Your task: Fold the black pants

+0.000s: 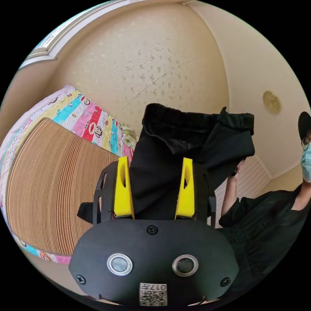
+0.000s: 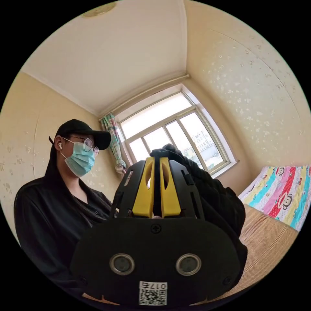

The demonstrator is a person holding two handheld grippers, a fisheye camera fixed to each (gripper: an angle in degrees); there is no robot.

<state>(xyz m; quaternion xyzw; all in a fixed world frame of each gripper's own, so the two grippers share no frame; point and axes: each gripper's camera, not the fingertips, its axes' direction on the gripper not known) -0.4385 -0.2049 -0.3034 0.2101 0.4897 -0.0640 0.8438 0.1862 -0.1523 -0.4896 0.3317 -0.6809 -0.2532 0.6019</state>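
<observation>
Pants (image 1: 181,152) hanging lifted, being straightened; right gripper (image 2: 157,184) clamping waistband, left gripper (image 1: 154,188) fingers apart around cloth. Next: laying flat on bed (image 1: 55,181).

Pants (image 1: 181,145): plain black, hanging just past the fingers of my left hand-held gripper (image 1: 155,188).
Left hand-held gripper: yellow fingers on a black body.
Right hand-held gripper (image 2: 156,191): yellow fingers, black body, black cloth between them.
Mat (image 1: 55,184): tan with fine ribbed stripes, to the left of my left hand-held gripper.
Bedsheet (image 1: 87,116): stripes of pink, turquoise, yellow, red and white with cartoon monkey faces, bordering the mat.
Wall (image 1: 155,64): cream, speckled with small pale flecks.
Curtain (image 2: 113,142): green and pink floral.
</observation>
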